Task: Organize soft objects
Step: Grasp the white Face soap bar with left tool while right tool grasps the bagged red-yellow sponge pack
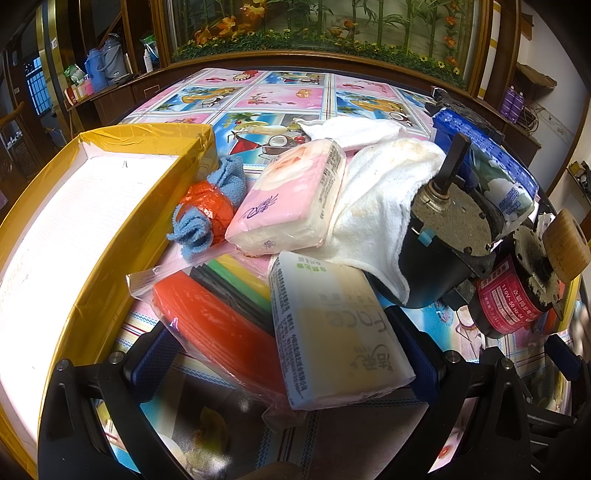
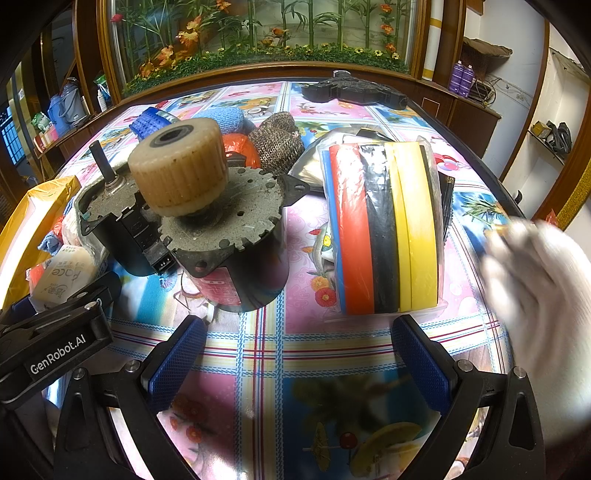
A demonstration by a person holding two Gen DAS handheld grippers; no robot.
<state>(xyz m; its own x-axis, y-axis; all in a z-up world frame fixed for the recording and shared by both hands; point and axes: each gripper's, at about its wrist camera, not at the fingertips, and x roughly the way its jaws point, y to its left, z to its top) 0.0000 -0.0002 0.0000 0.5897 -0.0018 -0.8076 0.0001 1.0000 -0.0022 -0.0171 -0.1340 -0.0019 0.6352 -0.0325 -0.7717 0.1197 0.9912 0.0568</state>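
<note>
Between the left gripper's (image 1: 288,354) spread fingers lies a pale tissue pack (image 1: 338,332), ungripped, with the yellow box (image 1: 147,140) at ten o'clock bare inside, while the right gripper (image 2: 295,365) gapes over the surface (image 2: 258,354).

A home living room is suggested: the worktop (image 2: 266,354) is covered by a fruit-printed oilcloth, backed by a glazed wooden cabinet (image 2: 258,33) of artificial plants, with thermos flasks (image 1: 105,64) shelved beyond its far-left corner.

Dark wooden cabinet (image 1: 140,88), glass case of artificial flowers (image 2: 266,33), white wall (image 2: 532,122), fruit-print tablecloth (image 2: 266,354)
</note>
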